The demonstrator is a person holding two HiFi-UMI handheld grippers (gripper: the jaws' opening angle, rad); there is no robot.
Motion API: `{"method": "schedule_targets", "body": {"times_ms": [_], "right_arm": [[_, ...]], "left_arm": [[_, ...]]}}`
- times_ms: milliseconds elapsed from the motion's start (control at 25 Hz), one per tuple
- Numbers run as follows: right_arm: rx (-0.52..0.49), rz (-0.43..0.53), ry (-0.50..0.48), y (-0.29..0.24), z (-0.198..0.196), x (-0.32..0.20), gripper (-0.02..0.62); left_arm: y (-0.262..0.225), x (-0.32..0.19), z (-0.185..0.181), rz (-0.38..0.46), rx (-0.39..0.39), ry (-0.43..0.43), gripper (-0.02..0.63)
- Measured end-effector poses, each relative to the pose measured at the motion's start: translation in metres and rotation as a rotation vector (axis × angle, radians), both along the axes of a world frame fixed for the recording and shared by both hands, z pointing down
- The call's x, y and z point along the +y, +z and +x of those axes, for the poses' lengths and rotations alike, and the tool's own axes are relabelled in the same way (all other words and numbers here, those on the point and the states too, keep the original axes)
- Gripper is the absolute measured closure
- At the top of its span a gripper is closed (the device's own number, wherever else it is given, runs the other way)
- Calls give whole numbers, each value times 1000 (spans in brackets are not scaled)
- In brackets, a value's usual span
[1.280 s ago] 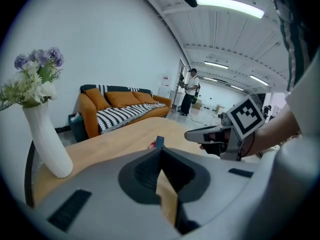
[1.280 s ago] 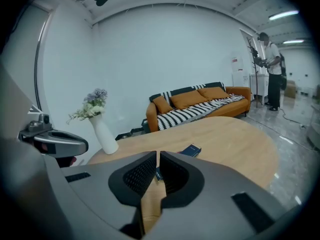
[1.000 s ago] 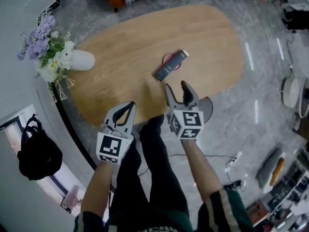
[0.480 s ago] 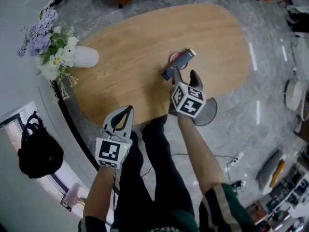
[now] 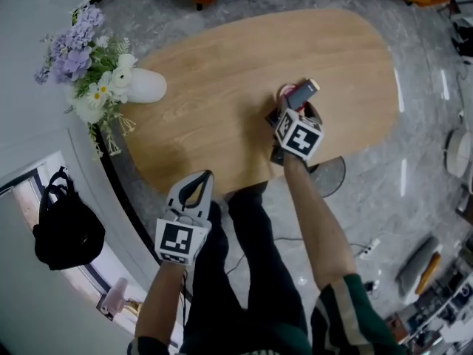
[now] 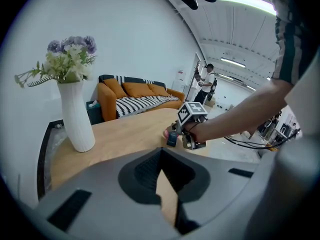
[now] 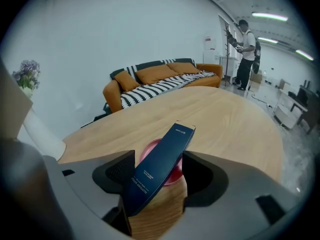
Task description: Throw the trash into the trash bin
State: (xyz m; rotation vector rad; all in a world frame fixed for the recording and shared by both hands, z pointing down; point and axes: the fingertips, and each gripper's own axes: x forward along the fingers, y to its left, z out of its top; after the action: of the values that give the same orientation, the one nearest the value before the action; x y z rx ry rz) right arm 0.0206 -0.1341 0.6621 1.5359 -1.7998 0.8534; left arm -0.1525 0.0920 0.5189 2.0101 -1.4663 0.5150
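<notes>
The oval wooden bench [image 5: 222,80] carries a white vase [image 5: 145,87] with flowers near one end. The left gripper [image 6: 160,156] is just off the bench edge, its jaws together with nothing between them. The right gripper [image 5: 297,113] is over the bench, its jaws wide on both sides of the dark blue box [image 7: 160,166]. The box lies tilted over a round pink dish [image 7: 176,173].

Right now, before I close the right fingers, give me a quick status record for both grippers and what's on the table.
right gripper: fingers apart, straddling the dark blue box
dark blue box: resting partly on a pink round dish on the wooden table
left gripper: fingers together, nothing between them, held short of the table's near edge
also on table: white vase of flowers
trash bin: not identifiable in any view
</notes>
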Motion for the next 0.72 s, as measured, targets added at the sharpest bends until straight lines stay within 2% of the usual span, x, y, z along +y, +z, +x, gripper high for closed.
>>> {"method": "schedule_targets", "body": {"times_ms": [280, 480, 720], "right_arm": [[38, -49, -43, 4, -4, 1, 322], [28, -79, -78, 3, -6, 7, 376], [28, -75, -142, 0, -13, 15, 394]], "left_arm": [[6, 0, 1, -12, 16, 2, 606], [6, 0, 5, -14, 25, 20, 606], [4, -1, 5, -1, 23, 42, 606]]}}
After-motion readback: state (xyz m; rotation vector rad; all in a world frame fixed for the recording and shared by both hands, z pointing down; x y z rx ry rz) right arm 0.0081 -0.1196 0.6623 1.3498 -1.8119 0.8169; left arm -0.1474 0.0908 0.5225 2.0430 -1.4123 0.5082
